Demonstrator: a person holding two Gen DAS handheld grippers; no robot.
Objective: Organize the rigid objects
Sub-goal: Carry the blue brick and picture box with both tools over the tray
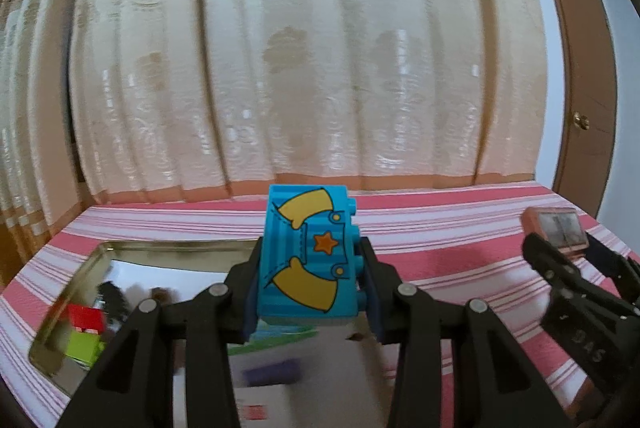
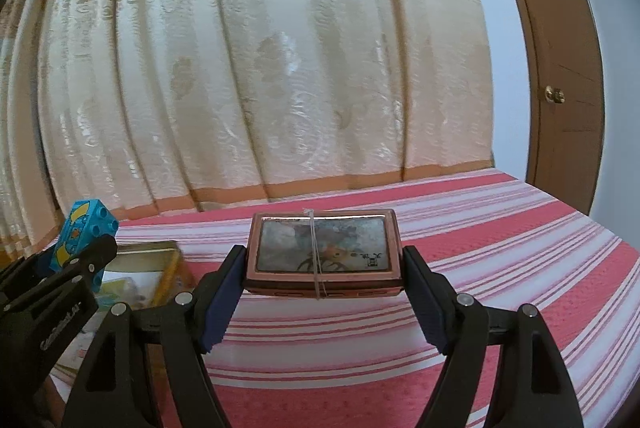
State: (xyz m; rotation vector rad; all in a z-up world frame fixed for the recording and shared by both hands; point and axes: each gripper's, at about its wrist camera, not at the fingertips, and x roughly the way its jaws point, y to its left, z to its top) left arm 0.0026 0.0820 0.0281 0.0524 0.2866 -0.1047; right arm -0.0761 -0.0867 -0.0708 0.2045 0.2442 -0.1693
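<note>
while the right gripper's [image 1: 576, 260] arm shows raised letters that seem to read "das", the printing on the pink box [image 2: 322, 253] is too small to read. the left gripper [image 1: 310, 268] pinches 1 blue toy brick [image 1: 310, 256], its long axis upright, studs facing right, held above the striped cloth [image 1: 440, 248]. the right gripper pinches the 1 pink box, long axis crosswise, lid up. 1 metal tin [image 1: 168, 248] holds 2 bricks, red [image 1: 86, 318] and green [image 1: 84, 346].
</note>
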